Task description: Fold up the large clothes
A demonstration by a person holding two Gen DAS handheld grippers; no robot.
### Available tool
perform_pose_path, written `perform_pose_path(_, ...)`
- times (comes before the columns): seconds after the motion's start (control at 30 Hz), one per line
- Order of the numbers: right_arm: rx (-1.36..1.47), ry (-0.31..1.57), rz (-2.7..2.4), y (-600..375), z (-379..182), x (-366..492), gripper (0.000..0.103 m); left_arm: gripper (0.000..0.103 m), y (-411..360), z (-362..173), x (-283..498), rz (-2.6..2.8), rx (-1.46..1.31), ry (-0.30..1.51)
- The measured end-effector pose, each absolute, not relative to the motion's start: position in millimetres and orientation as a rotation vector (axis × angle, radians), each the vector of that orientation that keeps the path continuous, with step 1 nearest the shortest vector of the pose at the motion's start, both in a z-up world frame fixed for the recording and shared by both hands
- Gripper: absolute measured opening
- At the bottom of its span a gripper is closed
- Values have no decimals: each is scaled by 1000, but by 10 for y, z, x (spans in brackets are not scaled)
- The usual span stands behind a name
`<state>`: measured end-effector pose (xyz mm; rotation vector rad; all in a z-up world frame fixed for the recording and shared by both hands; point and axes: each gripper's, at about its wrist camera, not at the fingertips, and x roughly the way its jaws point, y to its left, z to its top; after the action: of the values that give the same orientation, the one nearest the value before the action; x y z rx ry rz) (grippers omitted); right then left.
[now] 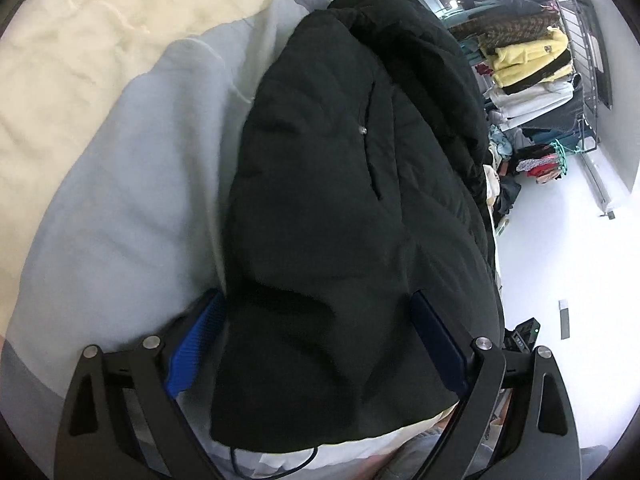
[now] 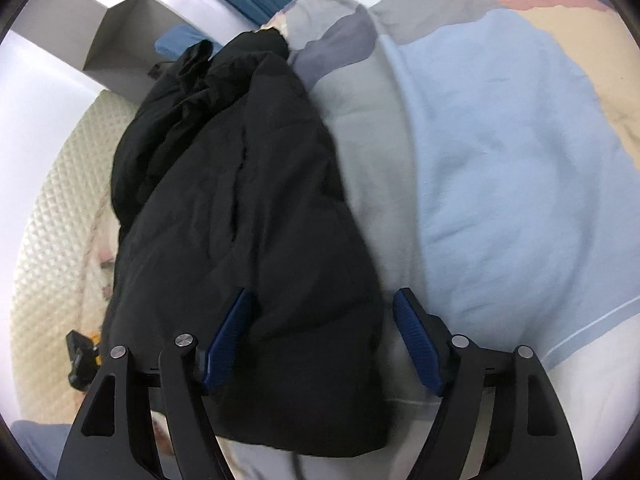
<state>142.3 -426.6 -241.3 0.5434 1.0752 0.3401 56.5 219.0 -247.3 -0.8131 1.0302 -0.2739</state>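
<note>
A black padded jacket (image 1: 340,200) lies folded lengthwise on a bed, running away from me; it also shows in the right wrist view (image 2: 240,220). My left gripper (image 1: 316,304) is open, its blue pads (image 1: 192,344) spread to either side of the jacket's near end. My right gripper (image 2: 320,300) is open too, its left pad (image 2: 228,336) over the black cloth and its right pad beside the jacket's edge. Neither gripper holds the cloth.
The jacket lies on a quilt with pale blue (image 2: 500,160), grey and cream (image 1: 80,40) patches. Piles of clothes (image 1: 528,64) and a metal rack (image 1: 584,60) stand at the right on a white floor. A cream textured mat (image 2: 52,220) lies at the left.
</note>
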Motion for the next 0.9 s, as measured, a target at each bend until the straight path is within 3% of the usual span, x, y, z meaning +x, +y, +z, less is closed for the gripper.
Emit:
perform_pose_path(0.07,555,1065,420,-4197,-2323,1383,74,79,2184,-2440,552,-314,-841,1016)
perform_pose_path(0.13,552,1042,489,-4112,-2228,1342,74,73,2193,-2358,525,-361,-866,986)
perform_pose_path(0.27,531,1022,532,-4020,-2196,1291,74,72,2273,-2272,444,-437,-920,910)
perform_pose_path(0.37,568,1061,502,-4061,-2379,1342,74,68,2267,-2424,498,-389,-943,964)
perform_pose_path(0.4,575,1068,500,-4058,-2414,1342,70,67,2244,-2470,504,-374,-936,985)
perform_pose_path(0.47,550,1064,503,-4015,-2381,1328,52,58,2187,-2465,500,-374,-905,998)
perform_pose_path(0.5,537,1058,509,-4003,-2327,1321,35,55,2176,-2441,492,-390,-908,996)
perform_pose_path(0.57,538,1038,530,-3982,-2190,1311,20,31,2221,-2407,480,-398,-953,999)
perform_pose_path(0.6,538,1021,542,-3975,-2103,1313,12,27,2227,-2362,488,-400,-970,1002)
perform_pose_path(0.67,535,967,573,-3946,-1880,1304,9,18,2253,-2228,497,-402,-964,992)
perform_pose_path(0.9,517,744,608,-3967,-871,1248,6,13,2352,-1405,515,-399,-971,864)
